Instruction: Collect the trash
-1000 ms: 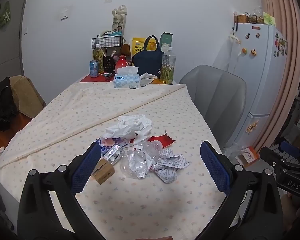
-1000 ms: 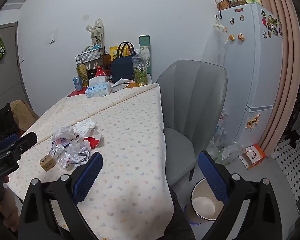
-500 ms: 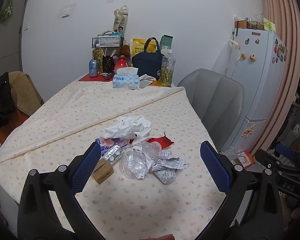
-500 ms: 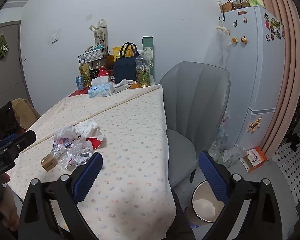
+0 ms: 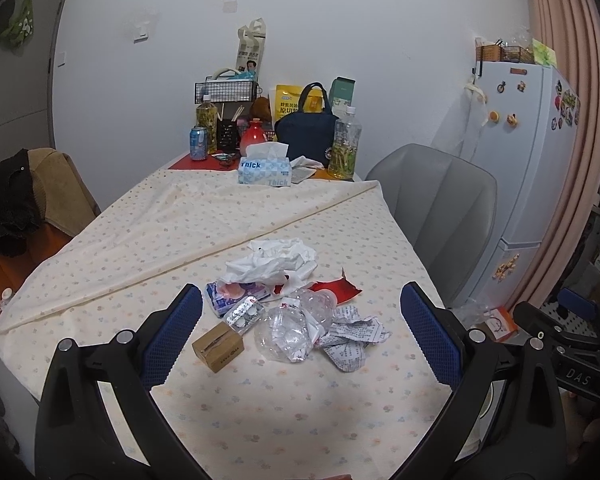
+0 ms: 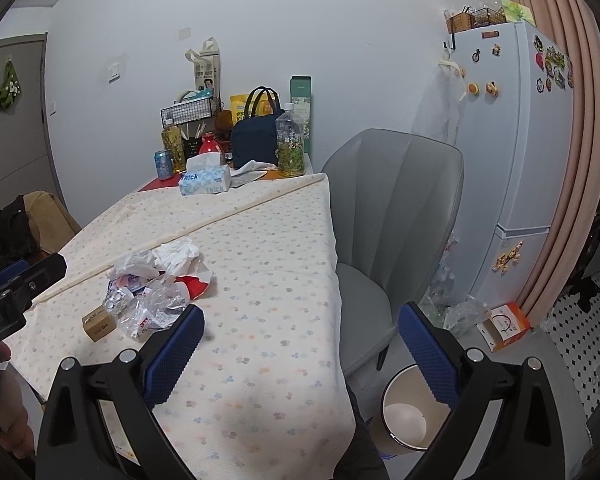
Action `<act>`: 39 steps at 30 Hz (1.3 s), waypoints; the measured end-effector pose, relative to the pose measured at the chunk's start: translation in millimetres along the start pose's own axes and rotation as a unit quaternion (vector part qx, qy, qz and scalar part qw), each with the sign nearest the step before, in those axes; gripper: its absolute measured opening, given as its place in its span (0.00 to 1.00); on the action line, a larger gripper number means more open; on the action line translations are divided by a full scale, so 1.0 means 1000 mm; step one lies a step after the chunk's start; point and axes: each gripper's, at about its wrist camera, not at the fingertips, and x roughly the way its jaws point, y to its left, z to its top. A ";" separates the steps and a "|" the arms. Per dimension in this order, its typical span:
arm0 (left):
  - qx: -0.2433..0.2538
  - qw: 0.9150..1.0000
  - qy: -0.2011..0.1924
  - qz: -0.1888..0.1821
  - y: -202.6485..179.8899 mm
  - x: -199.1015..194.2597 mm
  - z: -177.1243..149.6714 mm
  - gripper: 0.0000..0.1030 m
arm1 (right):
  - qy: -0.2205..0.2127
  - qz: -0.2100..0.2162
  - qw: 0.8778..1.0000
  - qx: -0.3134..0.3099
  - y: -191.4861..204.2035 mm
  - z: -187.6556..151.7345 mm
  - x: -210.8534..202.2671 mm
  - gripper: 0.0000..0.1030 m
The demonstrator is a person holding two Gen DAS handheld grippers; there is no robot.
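Trash (image 5: 296,304) sits in a small heap on the table (image 5: 284,416), and none of it has been picked up yet, so the whole job looks still to do. Closest in, the left gripper (image 5: 300,332) hangs above the cloth with its blue fingers wide apart and nothing between them, and the heap lies straight ahead at 12 o'clock. The right gripper (image 6: 300,350) is wide apart and empty too; for it the heap is off at 10 o'clock. Down at 5 o'clock in the right view a bin (image 6: 410,412) stands on the floor just beside the table's corner, and it looks bare inside. In the heap, the nearest bit is a little brown box (image 5: 219,346) at 11 o'clock. Just beside it is a crushed clear bottle (image 5: 292,328), with crumpled printed paper (image 5: 354,338) at 1 o'clock. Behind these are a pill pack (image 5: 244,314), a red scrap (image 5: 340,290) and a white plastic bag (image 5: 274,262). Far off at 12 o'clock, a tissue box (image 5: 265,168) and bottles stand by the wall, well apart from the heap. I think they are not trash.
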 end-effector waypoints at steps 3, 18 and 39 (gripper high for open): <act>-0.002 1.000 -0.004 -0.002 0.001 -0.001 0.001 0.96 | -0.001 0.004 1.000 0.002 0.001 0.001 0.000 0.93; -0.013 1.000 -0.007 0.004 0.009 -0.004 0.002 0.96 | -0.004 0.015 1.000 0.002 0.002 0.002 0.001 0.93; -0.012 1.000 -0.005 0.001 0.007 -0.002 0.004 0.96 | -0.005 0.011 1.000 -0.004 0.000 0.004 0.000 0.93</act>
